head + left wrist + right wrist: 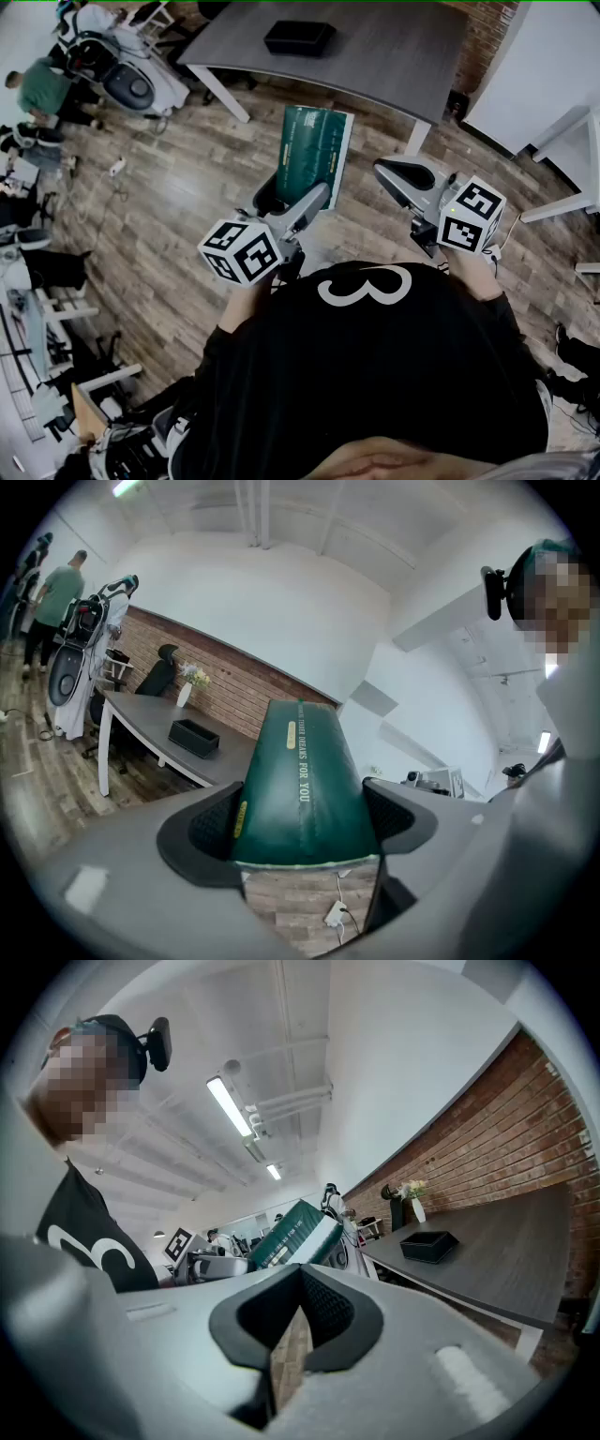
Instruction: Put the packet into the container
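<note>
The packet (315, 153) is a tall dark green pouch with pale lettering. My left gripper (298, 204) is shut on the packet's lower end and holds it upright in the air over the wooden floor. In the left gripper view the packet (302, 789) fills the gap between the two black pads (212, 826). The container (299, 37) is a shallow black tray on the grey table (394, 56), well ahead of both grippers. It shows small as the container (194, 738) in the left gripper view and as the container (428, 1244) in the right gripper view. My right gripper (401, 178) is shut and holds nothing, level with the left one.
The grey table stands on white legs (225, 94) over the wooden floor (187, 178). A vase with flowers (187, 684) stands at its far end by the brick wall (497, 1138). A person in a green shirt (42, 89) stands by equipment at the far left. Cables lie on the floor (336, 913).
</note>
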`<state>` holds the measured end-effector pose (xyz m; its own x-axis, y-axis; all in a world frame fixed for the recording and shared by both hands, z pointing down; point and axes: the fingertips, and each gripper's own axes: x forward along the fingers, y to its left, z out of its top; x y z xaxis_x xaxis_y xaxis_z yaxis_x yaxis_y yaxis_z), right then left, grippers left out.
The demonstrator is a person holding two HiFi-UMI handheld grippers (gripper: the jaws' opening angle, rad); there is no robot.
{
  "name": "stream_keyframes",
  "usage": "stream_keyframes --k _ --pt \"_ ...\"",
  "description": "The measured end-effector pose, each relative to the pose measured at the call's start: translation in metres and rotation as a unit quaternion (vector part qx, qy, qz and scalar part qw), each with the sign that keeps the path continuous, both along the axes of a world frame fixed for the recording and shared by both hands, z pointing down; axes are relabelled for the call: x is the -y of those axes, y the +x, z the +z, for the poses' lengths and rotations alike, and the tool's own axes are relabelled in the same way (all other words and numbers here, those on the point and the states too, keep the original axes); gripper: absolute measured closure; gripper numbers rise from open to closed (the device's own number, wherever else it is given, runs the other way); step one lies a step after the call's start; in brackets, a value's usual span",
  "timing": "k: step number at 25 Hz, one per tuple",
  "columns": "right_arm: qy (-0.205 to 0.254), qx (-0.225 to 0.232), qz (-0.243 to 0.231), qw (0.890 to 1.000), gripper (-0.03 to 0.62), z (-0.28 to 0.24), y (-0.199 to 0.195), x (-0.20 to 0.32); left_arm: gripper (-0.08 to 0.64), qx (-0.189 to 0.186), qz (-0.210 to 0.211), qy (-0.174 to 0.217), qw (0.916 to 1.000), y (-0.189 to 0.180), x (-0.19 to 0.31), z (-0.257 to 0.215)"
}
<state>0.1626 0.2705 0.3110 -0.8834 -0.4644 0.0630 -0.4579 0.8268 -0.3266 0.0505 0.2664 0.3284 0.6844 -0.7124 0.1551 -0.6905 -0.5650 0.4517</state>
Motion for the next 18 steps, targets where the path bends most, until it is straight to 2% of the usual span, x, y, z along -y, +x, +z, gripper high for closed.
stream_keyframes --k 11,18 --pt "-0.037 0.008 0.024 0.999 0.594 0.024 -0.018 0.021 0.143 -0.019 0.015 -0.016 0.9996 -0.019 0.02 0.021" --pt "-0.057 0.0 0.03 0.998 0.592 0.024 -0.084 0.055 0.143 -0.03 0.018 -0.029 0.999 -0.089 0.056 0.025"
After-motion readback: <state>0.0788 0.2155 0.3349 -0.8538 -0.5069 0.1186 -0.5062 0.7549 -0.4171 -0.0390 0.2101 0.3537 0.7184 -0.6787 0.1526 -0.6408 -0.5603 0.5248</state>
